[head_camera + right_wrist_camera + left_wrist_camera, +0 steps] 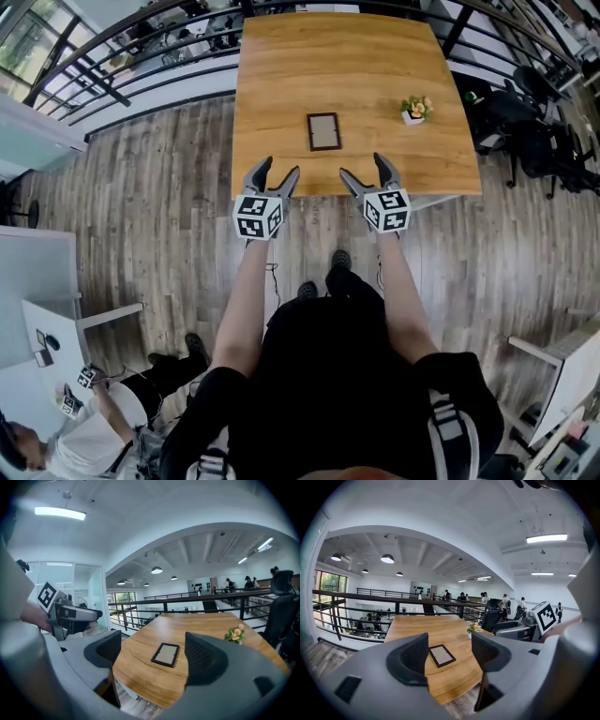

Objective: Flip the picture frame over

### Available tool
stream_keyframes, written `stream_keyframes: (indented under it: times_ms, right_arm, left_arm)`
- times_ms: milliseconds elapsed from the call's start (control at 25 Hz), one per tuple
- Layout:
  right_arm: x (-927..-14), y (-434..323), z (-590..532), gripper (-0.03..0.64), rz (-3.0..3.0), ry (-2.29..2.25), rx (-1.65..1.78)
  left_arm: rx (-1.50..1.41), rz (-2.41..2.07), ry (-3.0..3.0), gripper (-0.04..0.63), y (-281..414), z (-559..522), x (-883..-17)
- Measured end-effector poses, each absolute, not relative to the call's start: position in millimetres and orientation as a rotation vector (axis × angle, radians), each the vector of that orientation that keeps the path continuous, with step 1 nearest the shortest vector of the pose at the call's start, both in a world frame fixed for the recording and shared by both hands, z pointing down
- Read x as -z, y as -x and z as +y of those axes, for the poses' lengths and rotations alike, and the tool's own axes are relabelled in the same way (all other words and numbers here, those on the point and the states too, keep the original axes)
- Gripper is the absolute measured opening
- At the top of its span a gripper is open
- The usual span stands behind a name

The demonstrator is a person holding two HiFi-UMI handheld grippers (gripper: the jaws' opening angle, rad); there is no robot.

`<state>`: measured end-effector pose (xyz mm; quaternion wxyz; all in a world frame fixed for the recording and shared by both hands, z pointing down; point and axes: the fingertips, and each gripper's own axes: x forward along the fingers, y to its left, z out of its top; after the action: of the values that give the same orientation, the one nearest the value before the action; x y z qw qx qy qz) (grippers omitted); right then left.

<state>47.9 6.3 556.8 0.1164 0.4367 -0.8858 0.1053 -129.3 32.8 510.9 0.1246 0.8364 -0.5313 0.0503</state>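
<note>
A small dark-rimmed picture frame (323, 131) lies flat on the wooden table (347, 66), a little in from the near edge. It also shows between the jaws as the frame (441, 655) in the left gripper view and the frame (165, 654) in the right gripper view. My left gripper (273, 174) hovers open at the table's near edge, left of the frame. Level with it, my right gripper (367, 172) is open on the frame's right. Neither touches the frame, and both hold nothing.
A small potted flower (415, 109) stands on the table to the right of the frame. Black railings (141, 52) run behind the table. Office chairs (525, 122) crowd the right side. A seated person (84, 422) is at the lower left on the plank floor.
</note>
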Motion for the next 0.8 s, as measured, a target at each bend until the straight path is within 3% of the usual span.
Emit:
stream_keyframes:
  times_ms: [800]
  right_arm:
    - [-564.9,-64.2,-72.6,0.422,-2.628,-1.145,-0.329]
  left_arm:
    - [-0.127,-1.663,-2.323,0.291,110.5,-25.2,-520.8]
